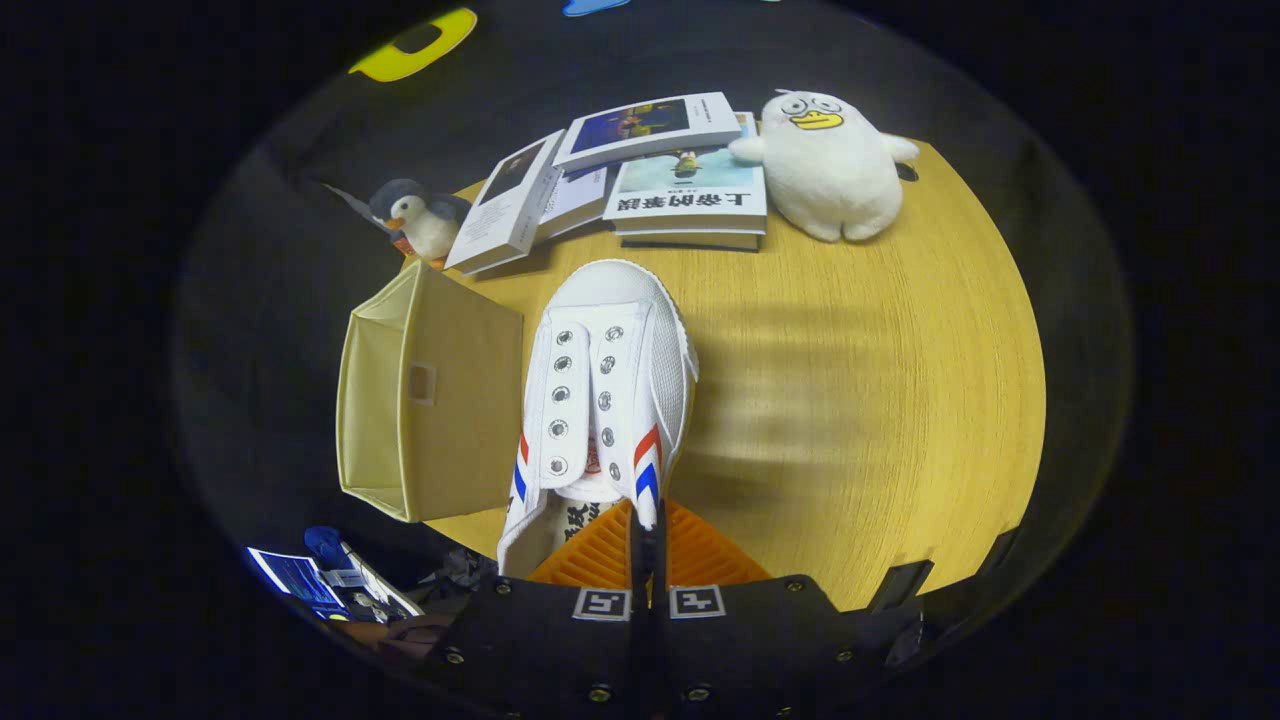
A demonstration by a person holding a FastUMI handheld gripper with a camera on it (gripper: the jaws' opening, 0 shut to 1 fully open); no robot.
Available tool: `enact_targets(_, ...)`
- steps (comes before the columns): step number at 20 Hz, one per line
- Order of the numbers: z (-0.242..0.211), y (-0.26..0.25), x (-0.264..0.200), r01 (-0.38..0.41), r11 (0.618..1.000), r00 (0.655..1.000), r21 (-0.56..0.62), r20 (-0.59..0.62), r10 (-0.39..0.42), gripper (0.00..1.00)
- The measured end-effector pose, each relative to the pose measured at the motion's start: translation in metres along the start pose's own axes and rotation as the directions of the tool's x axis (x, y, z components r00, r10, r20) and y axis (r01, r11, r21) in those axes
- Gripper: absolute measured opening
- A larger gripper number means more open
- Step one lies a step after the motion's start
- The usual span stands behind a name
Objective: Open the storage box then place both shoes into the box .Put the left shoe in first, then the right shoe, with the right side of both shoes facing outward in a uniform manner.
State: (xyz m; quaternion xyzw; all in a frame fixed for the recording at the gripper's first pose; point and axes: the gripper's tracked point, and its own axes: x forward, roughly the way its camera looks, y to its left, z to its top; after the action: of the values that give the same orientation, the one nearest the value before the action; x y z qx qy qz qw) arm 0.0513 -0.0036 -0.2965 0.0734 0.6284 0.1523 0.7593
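Observation:
A white canvas shoe (607, 390) with red and blue side stripes hangs above the wooden table (860, 400), toe pointing away from me. My gripper (646, 530) is shut on the right edge of the shoe's collar, both fingers pressed together on the fabric. The beige fabric storage box (430, 395) stands just left of the shoe, near the table's left edge, its open side turned left and a small label pocket facing the shoe. The inside of the box is hidden.
Beyond the shoe lie several books (640, 170) in a loose pile. A white plush duck (830, 165) sits at the far right and a small plush penguin (420, 220) at the far left. A screen (300, 580) glows below the table's near left corner.

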Motion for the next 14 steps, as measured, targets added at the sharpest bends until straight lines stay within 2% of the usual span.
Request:
enact_targets(7, 0.017, 0.068, -0.001, -0.069, 0.995, 0.997, -0.072, 0.014, 0.070, 0.00)
enact_targets(14, 0.042, 0.142, -0.021, -0.137, 0.978, 0.988, -0.155, 0.052, 0.147, 0.00)
